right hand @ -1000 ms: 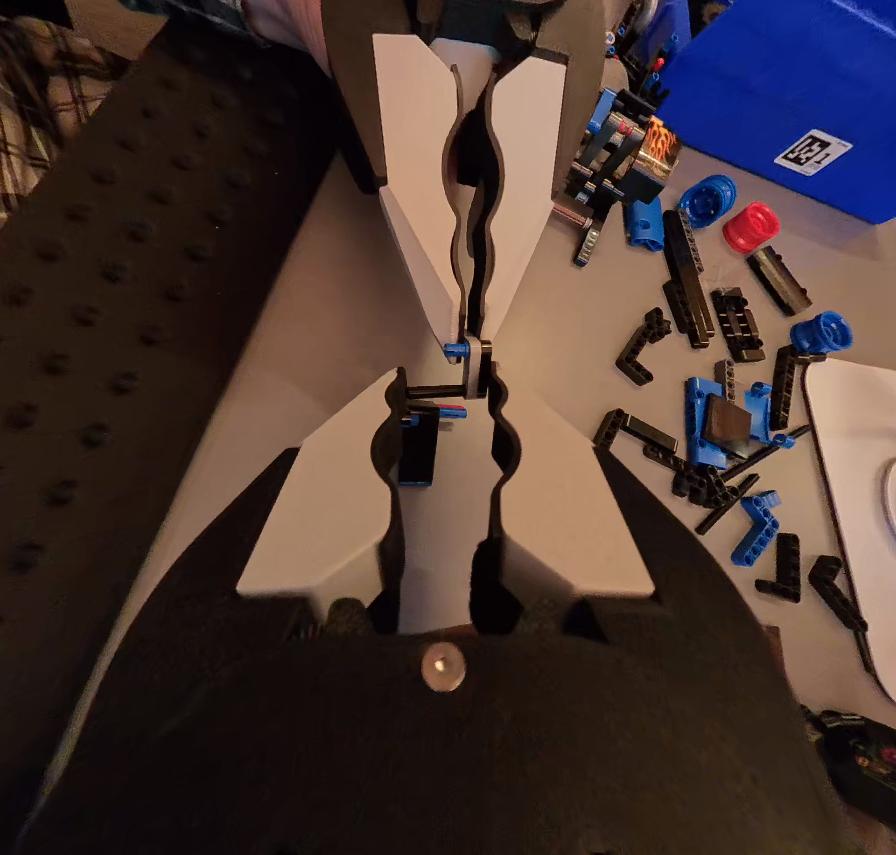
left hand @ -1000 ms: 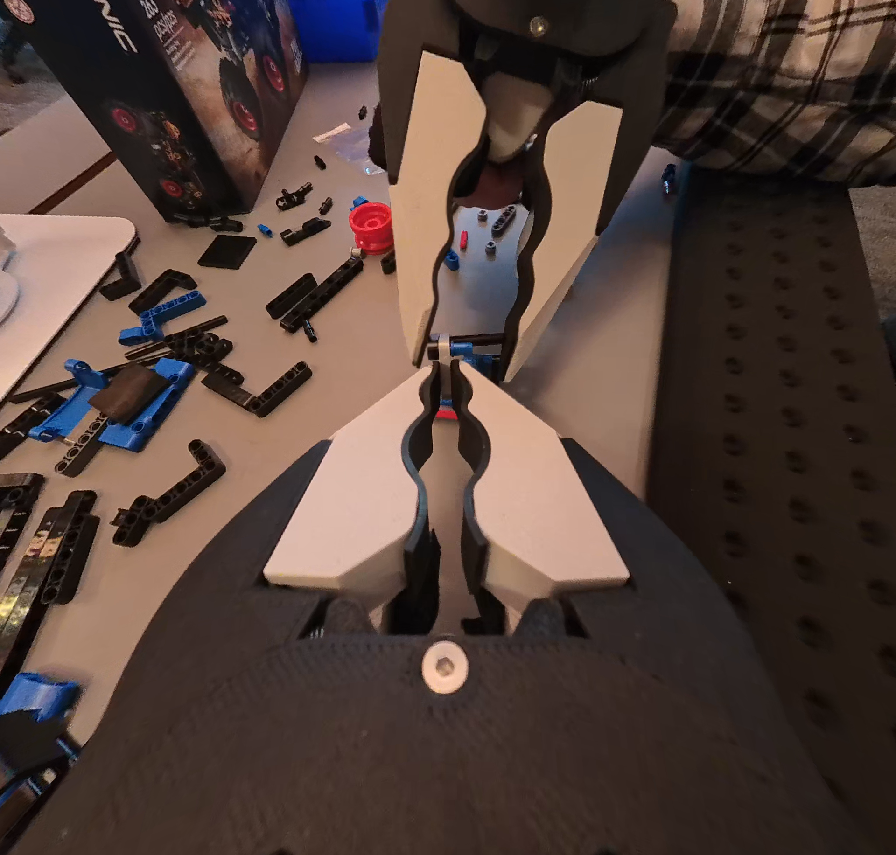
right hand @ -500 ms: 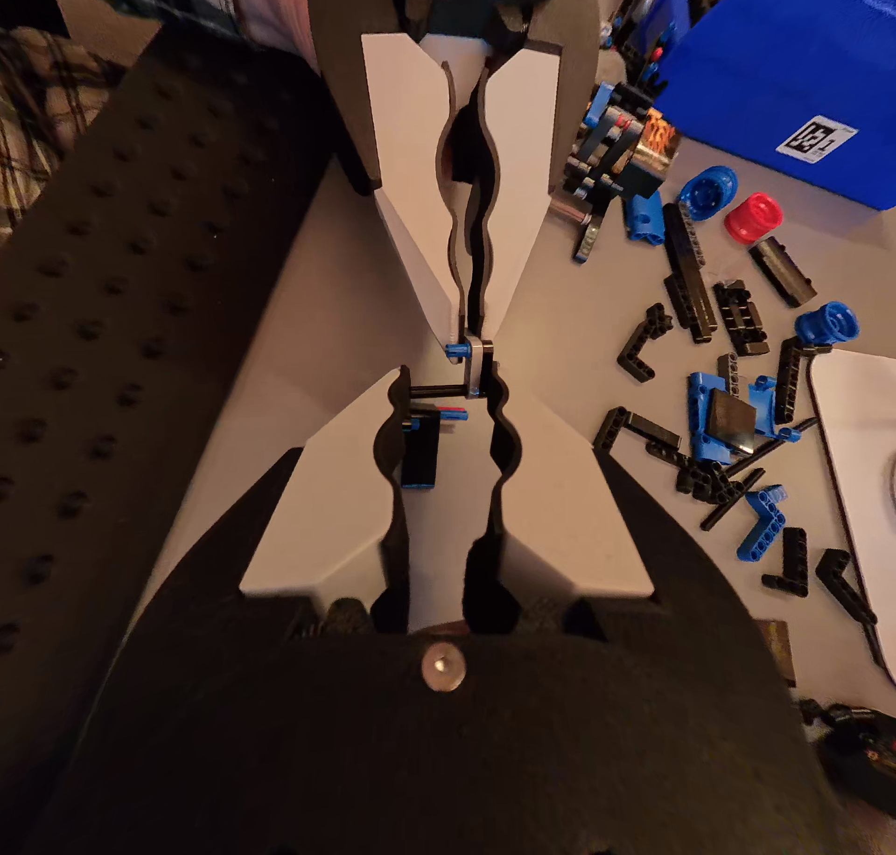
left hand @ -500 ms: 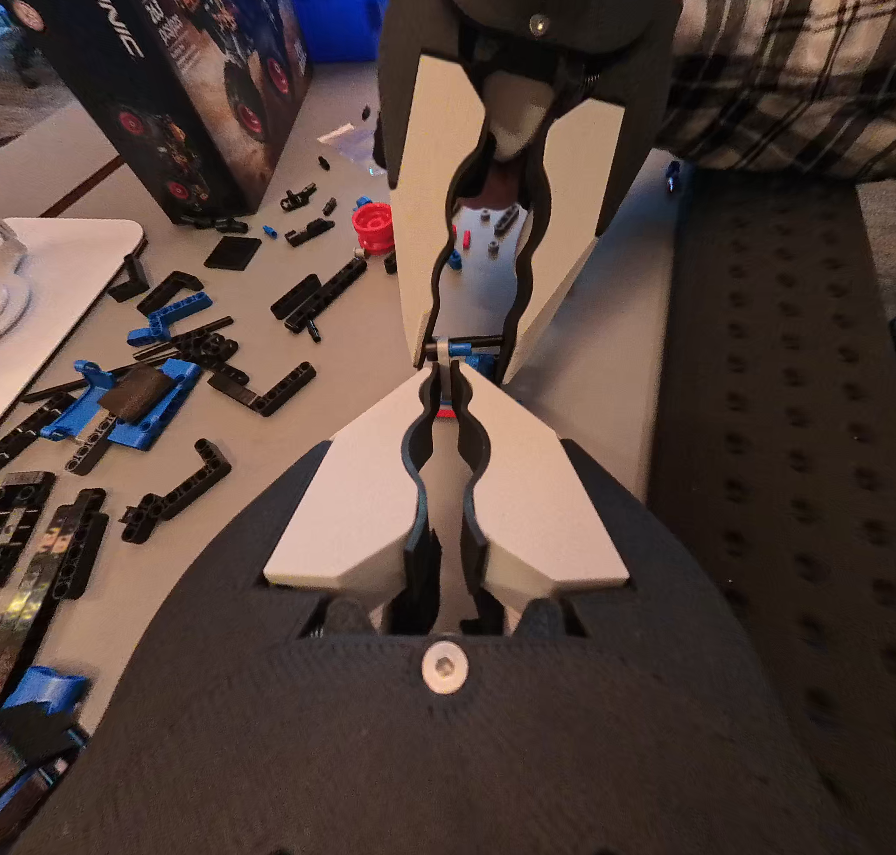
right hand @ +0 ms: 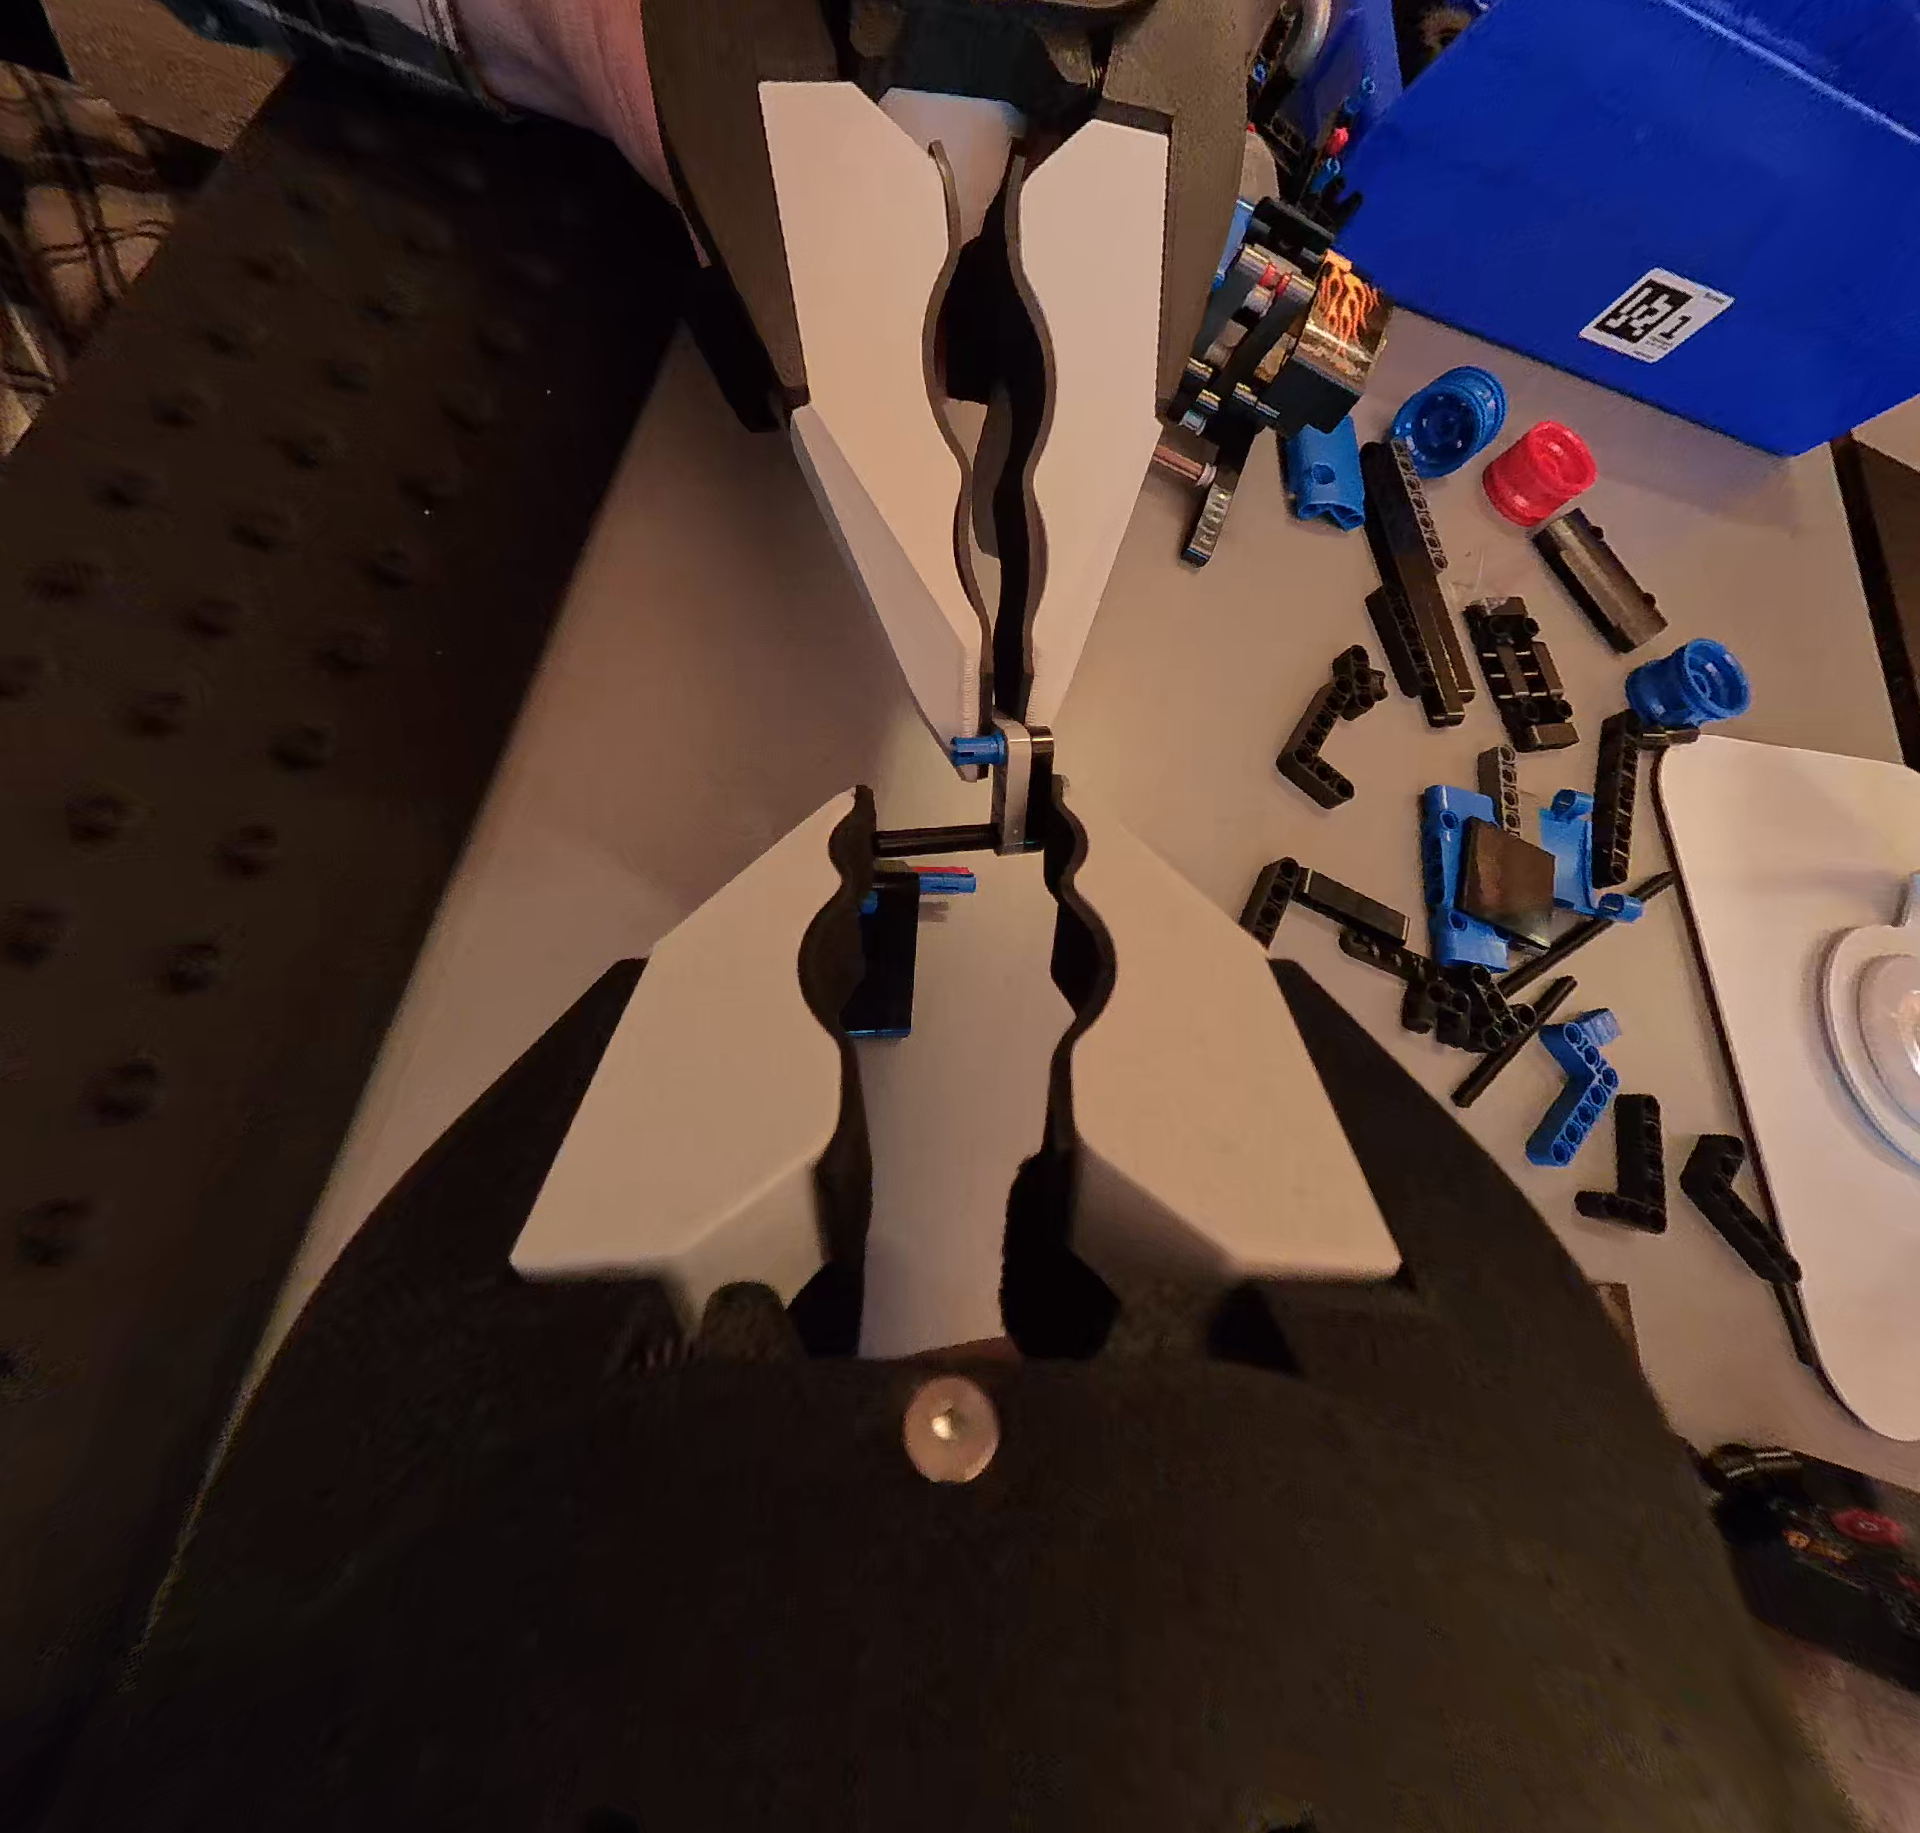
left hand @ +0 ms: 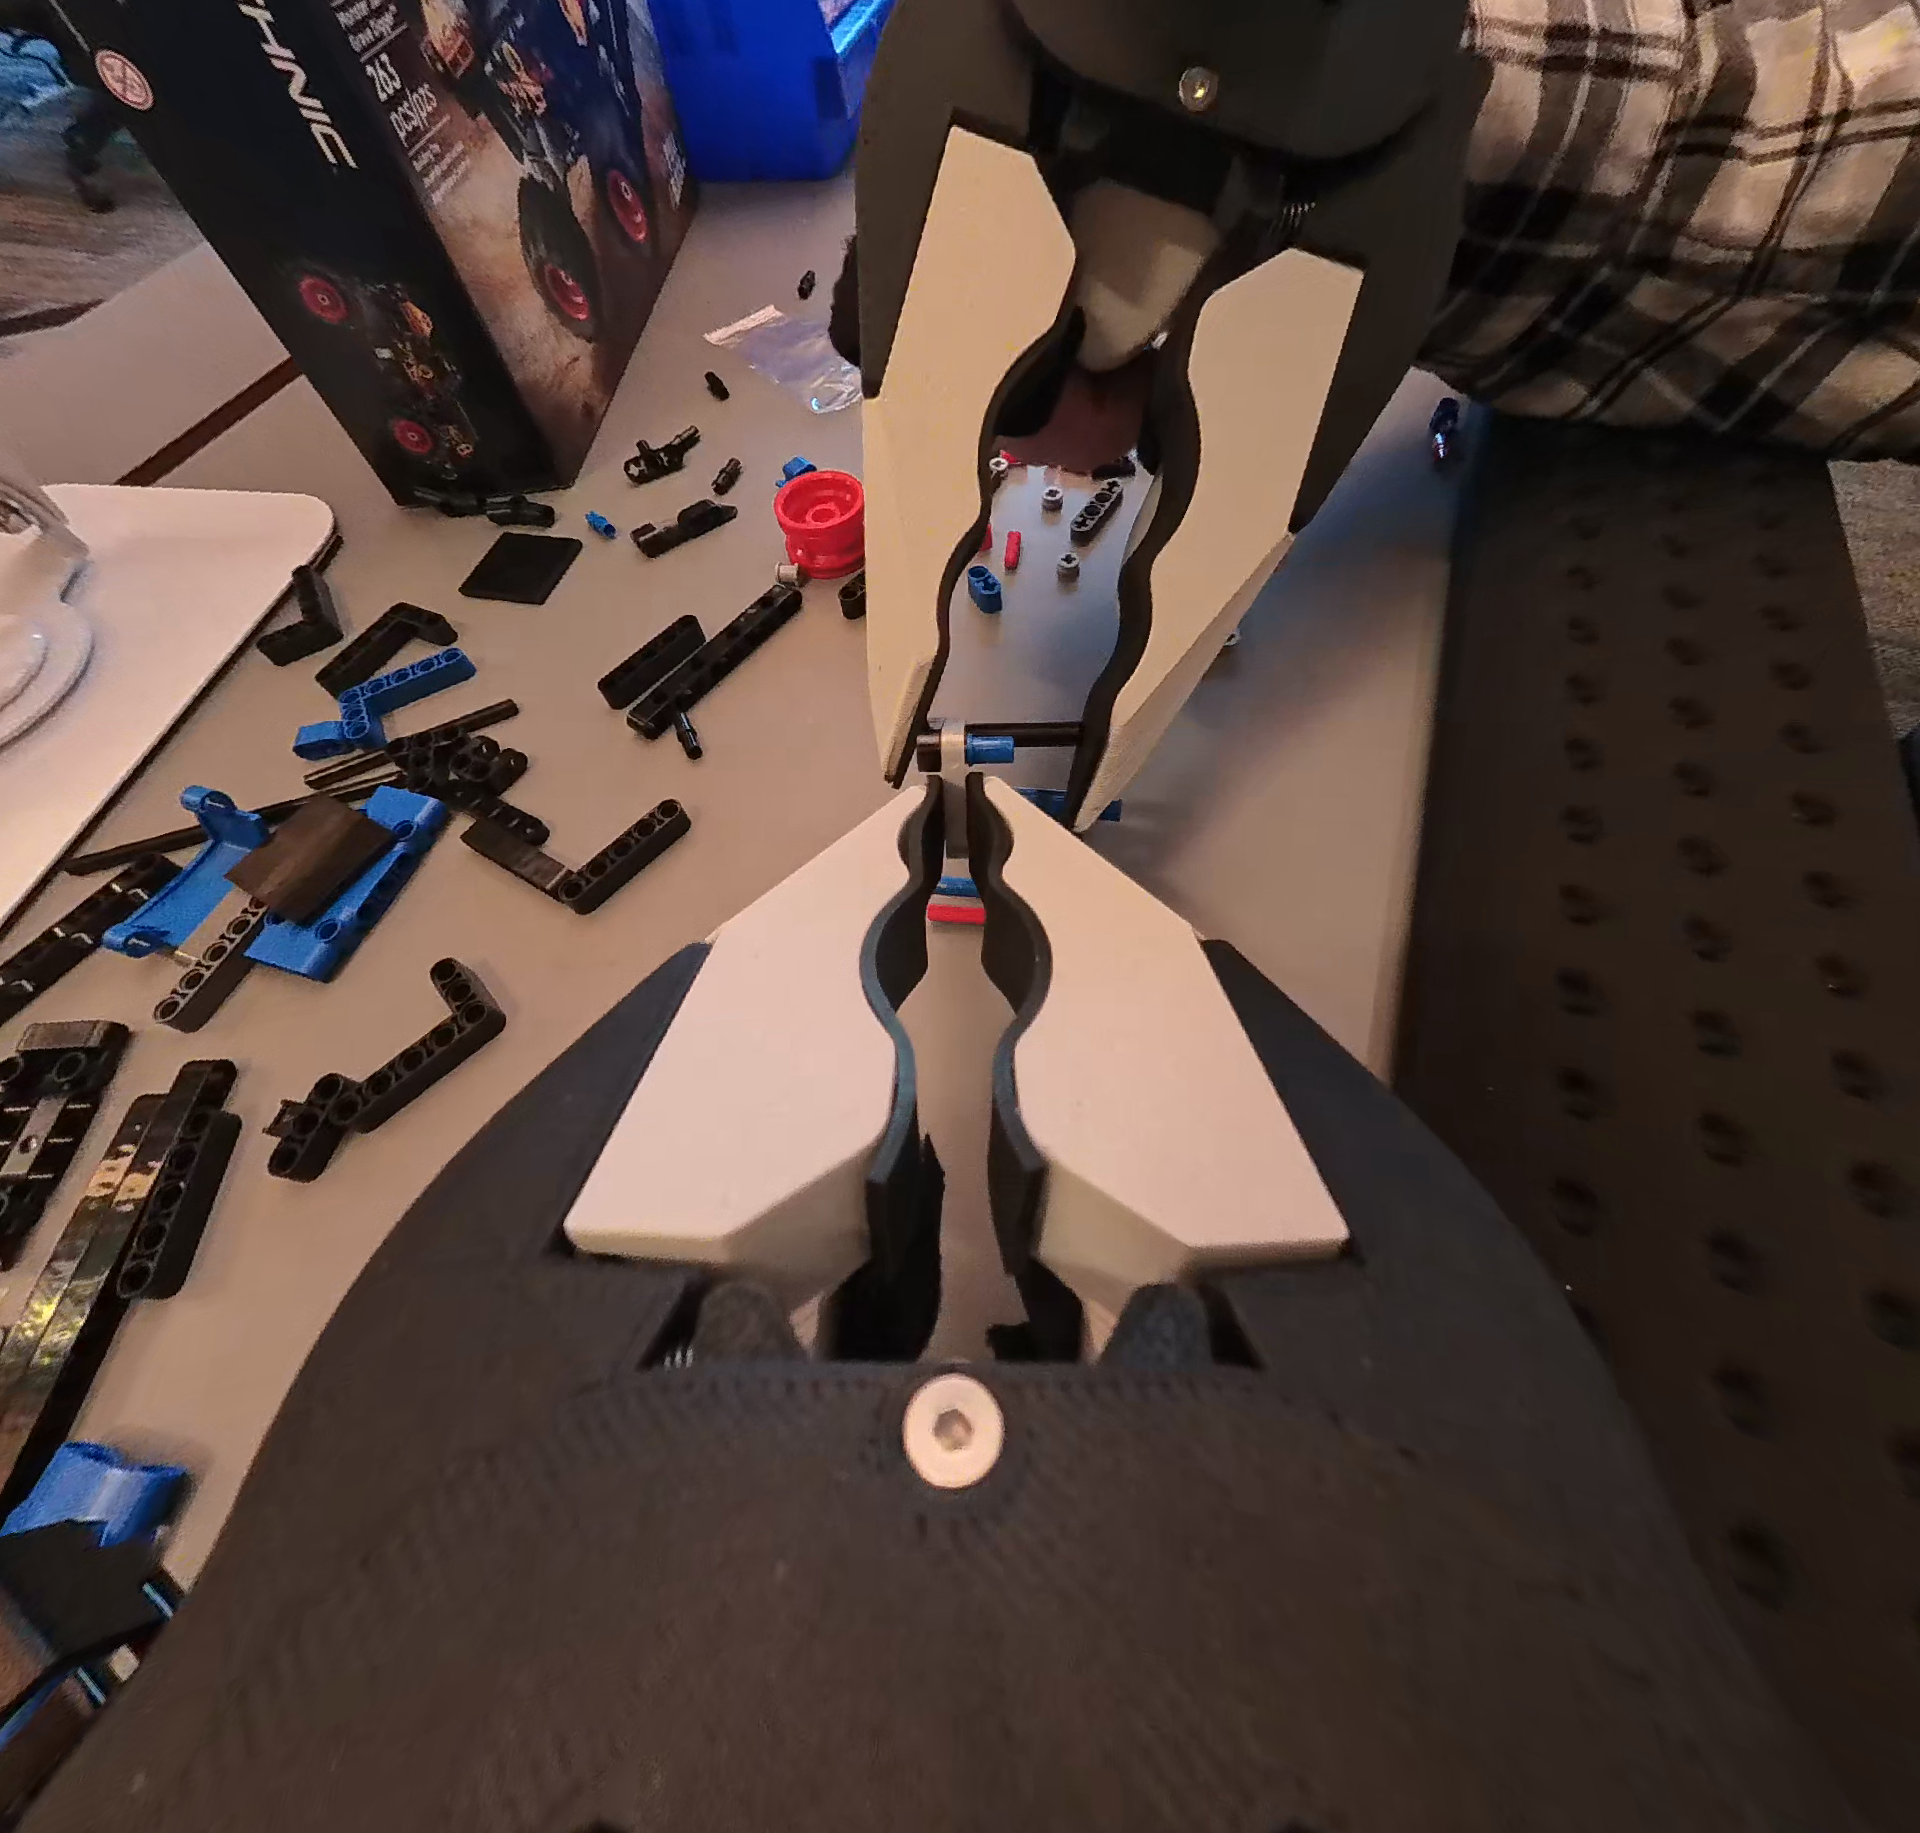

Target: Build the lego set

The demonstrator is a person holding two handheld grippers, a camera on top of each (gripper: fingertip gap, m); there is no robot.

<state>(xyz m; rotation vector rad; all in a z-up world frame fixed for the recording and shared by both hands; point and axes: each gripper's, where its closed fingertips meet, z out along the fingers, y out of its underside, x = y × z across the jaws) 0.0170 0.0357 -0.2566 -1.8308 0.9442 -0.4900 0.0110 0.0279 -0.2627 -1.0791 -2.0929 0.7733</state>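
A short black axle carries a grey connector with a blue pin. My left gripper is shut on the grey connector from below, just above the table. My right gripper reaches in from the top and clamps the axle end to end between its fingertips. In the right wrist view, my right gripper holds the axle across its jaws. The left gripper pinches the connector by the blue pin. A small black and blue piece lies on the table underneath.
Loose black and blue beams lie scattered to the left, near a red wheel, the set's box and a white tray. A blue bin and a partly built model stand behind. A black dotted mat borders the table. My left and right fingertips are right by each other.
Both grippers keep their hold on the axle and connector. The pair has drifted only slightly over the table.
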